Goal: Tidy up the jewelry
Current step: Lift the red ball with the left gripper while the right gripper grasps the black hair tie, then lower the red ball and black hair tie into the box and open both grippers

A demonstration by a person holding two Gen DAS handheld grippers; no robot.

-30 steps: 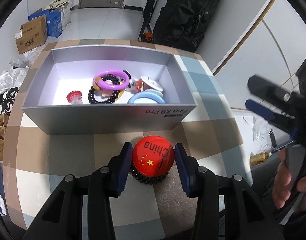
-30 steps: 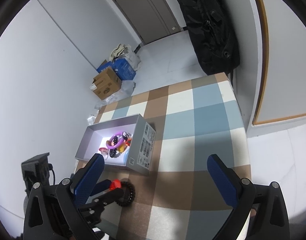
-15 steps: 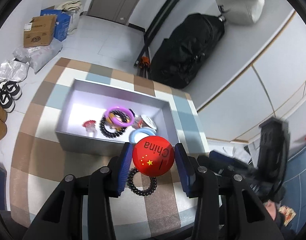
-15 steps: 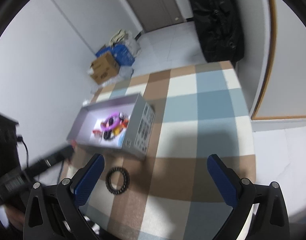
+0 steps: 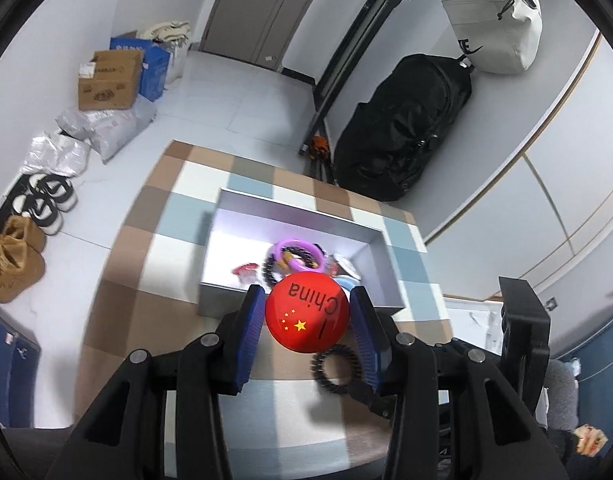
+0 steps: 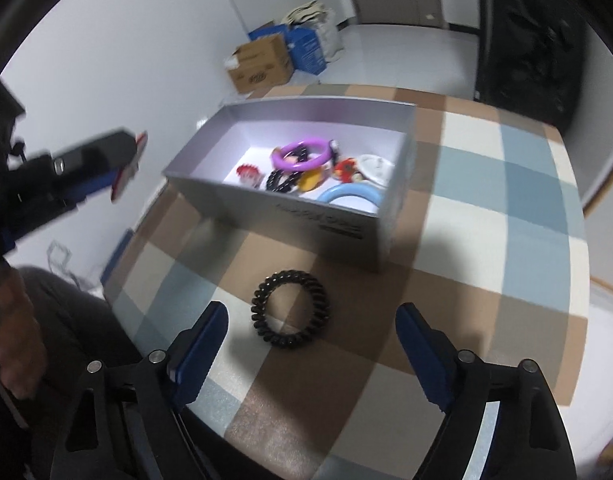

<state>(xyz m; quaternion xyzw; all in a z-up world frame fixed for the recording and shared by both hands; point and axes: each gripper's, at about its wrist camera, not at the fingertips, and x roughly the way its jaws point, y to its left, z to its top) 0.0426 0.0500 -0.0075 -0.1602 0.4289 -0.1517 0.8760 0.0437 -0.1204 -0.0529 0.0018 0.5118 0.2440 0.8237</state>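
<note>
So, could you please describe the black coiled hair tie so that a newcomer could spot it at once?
Find the checked table, then the open grey box on it. Just outside its front wall lies the black coiled hair tie, flat on the cloth: the only piece not in the box.

The red badge [image 5: 307, 313] covers the box's [image 5: 380, 258] near wall and part of its jewelry; the black coil hair tie [image 5: 335, 368] at five o'clock is partly hidden and smeared; right-wrist view blurs the left gripper [image 6: 124, 168]
</note>
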